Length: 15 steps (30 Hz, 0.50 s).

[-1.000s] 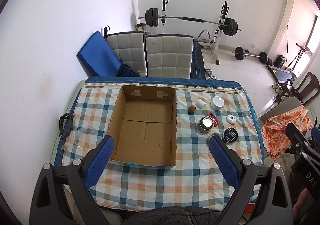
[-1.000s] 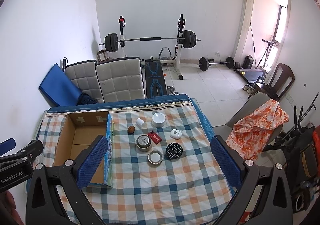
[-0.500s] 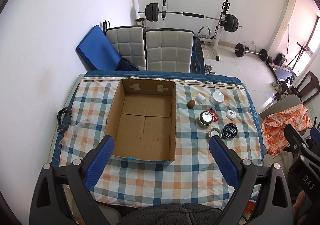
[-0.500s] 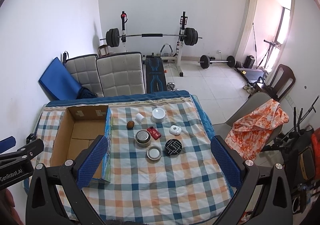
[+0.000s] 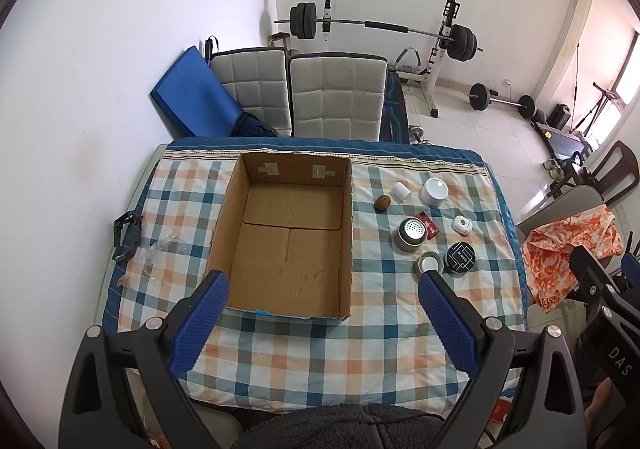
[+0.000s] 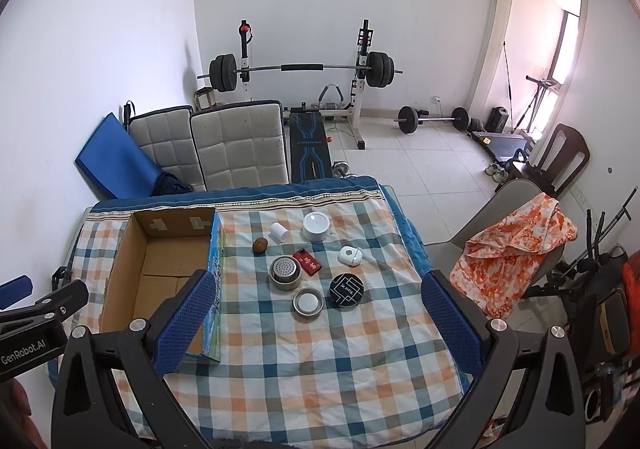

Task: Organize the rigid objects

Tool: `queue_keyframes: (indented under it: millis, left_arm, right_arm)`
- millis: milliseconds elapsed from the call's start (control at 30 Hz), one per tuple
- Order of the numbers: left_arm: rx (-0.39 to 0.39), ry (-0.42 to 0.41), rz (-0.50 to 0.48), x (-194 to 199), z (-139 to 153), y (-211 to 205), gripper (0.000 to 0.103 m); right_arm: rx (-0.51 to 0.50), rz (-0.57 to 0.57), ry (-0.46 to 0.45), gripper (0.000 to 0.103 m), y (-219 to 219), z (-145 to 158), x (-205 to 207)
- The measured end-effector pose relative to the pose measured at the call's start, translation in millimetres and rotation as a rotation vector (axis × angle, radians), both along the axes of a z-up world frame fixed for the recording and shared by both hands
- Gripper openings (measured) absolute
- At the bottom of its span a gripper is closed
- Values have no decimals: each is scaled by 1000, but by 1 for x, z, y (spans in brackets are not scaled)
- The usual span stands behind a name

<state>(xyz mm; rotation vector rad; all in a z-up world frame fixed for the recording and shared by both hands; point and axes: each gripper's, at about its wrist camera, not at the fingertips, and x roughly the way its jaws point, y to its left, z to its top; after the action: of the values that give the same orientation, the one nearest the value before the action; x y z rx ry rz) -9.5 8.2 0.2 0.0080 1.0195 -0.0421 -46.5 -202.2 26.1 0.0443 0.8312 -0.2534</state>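
An empty cardboard box [image 5: 288, 233] [image 6: 160, 269] lies open on the left of the checked tablecloth [image 5: 360, 349]. To its right lie several small objects: a brown ball [image 6: 260, 245], a white cylinder [image 6: 279, 232], a white round container [image 6: 316, 226], a metal strainer cup [image 6: 285, 272], a red card [image 6: 307, 262], a white case [image 6: 350, 255], a black round tin [image 6: 346, 289] and a metal lid [image 6: 307, 301]. My left gripper [image 5: 322, 291] is open and empty, high above the box's near edge. My right gripper [image 6: 316, 289] is open and empty, high above the objects.
Two padded chairs [image 6: 240, 149] and a blue mat [image 6: 112, 165] stand behind the table. A chair with orange cloth [image 6: 516, 249] stands at the right. A black clamp [image 5: 126, 233] and clear plastic [image 5: 160, 245] lie at the table's left edge. Weight gear [image 6: 300, 69] lines the back wall.
Both grippers have risen and pulled back a little, so the table looks smaller and further off. Nothing on the table has moved. Both grippers stay open.
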Motion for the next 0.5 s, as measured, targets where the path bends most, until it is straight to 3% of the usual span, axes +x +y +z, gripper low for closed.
queue_keyframes:
  millis: [500]
  left_arm:
    - [-3, 4, -2, 0, 1, -1, 97]
  right_arm:
    - [-8, -12, -13, 103, -4, 2, 0]
